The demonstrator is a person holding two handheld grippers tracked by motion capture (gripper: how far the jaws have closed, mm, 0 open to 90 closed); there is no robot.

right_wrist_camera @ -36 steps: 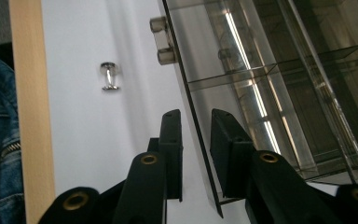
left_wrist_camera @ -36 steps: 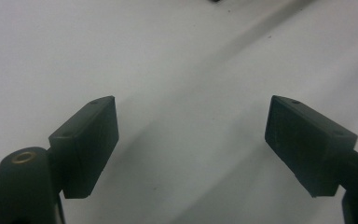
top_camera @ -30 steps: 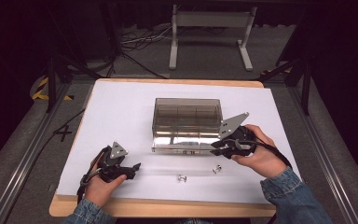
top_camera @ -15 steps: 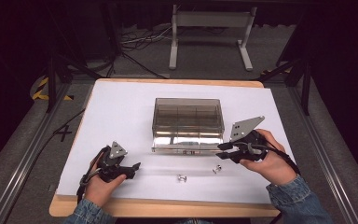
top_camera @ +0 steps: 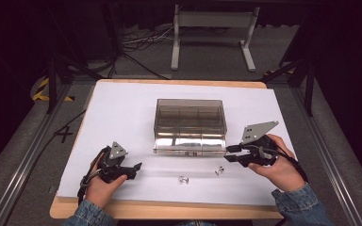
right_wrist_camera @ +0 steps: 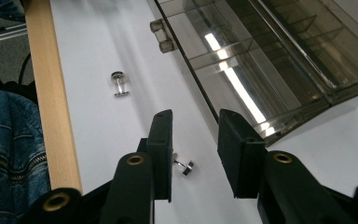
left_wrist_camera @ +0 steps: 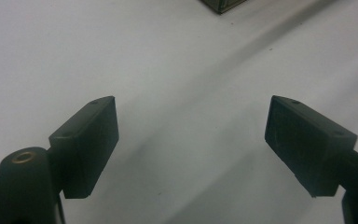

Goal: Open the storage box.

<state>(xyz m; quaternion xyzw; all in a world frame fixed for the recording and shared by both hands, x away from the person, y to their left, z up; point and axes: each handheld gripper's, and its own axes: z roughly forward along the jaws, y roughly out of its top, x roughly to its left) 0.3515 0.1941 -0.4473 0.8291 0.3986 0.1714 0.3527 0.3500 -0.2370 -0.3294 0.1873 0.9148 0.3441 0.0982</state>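
Observation:
A smoky clear compartment box (top_camera: 190, 126) with its lid closed sits mid-table. Two small metal studs lie in front of it, one (top_camera: 184, 179) near the middle and one (top_camera: 219, 171) further right. My right gripper (top_camera: 229, 154) hovers at the box's front right corner, pointing left. Its jaws have just been opening and hold nothing. In the right gripper view, the right gripper (right_wrist_camera: 200, 149) frames one stud (right_wrist_camera: 184, 166) lying on the table beneath it, and the other stud (right_wrist_camera: 119, 84) lies further off beside the box (right_wrist_camera: 261, 60). My left gripper (top_camera: 135, 170) rests at the front left, wide open and empty (left_wrist_camera: 191, 140).
White paper (top_camera: 122, 113) covers the table, and its wooden front edge (right_wrist_camera: 51, 93) runs close to the studs. The box's front latch (right_wrist_camera: 161, 35) juts toward the studs. A corner of the box (left_wrist_camera: 221, 4) shows far ahead of the left gripper.
My right gripper has drawn to the right, away from the box's front edge, with its jaws spreading. The left gripper and both studs have stayed where they were.

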